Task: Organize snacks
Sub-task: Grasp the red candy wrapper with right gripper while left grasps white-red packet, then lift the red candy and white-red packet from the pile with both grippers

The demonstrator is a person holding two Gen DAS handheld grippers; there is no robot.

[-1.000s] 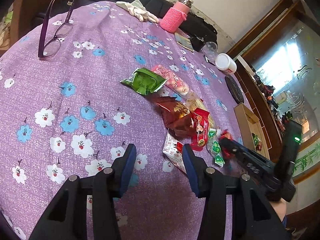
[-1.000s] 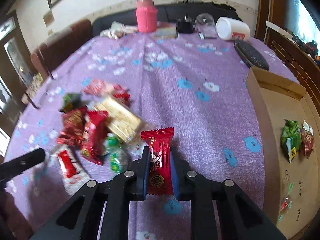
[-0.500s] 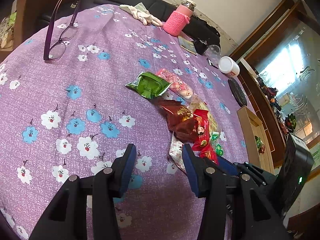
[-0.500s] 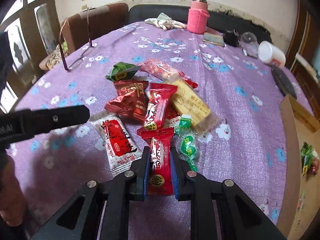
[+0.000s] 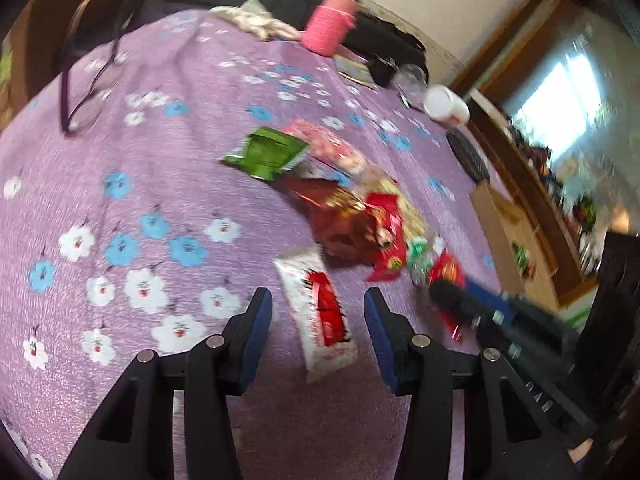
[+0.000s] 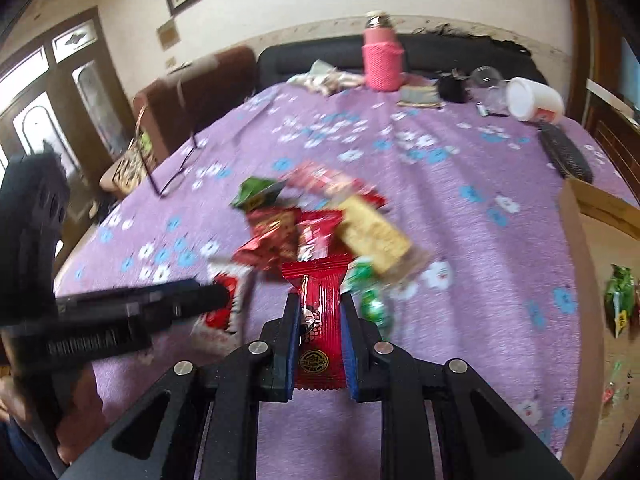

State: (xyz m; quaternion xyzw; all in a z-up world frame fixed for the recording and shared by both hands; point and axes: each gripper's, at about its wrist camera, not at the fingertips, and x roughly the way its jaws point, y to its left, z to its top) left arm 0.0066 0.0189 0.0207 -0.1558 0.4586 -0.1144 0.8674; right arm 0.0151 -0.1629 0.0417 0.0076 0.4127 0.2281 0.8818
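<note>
Your right gripper (image 6: 320, 316) was clamped on a red snack packet (image 6: 319, 320), its blue pads pressing both long edges while the packet stood lengthwise between them, above the purple flowered worktop (image 6: 480, 248). Just ahead of that gripper lay the snack pile (image 6: 316, 224): a green packet at its far left, dark red and bright red wrappers in the middle, a tan cracker pack (image 6: 374, 232) to the right and small green candies (image 6: 372, 304) just right of the fingers. Far to the right of the gripper, a cardboard box (image 6: 600, 208) held a green packet.

Your left gripper (image 5: 318, 310) held nothing; its jaws stood partly apart, and a white-and-red packet (image 5: 320, 312) lay flat on the worktop below the gap, pads clear of it. The right gripper reached in from its right side. Both views were blurred.
</note>
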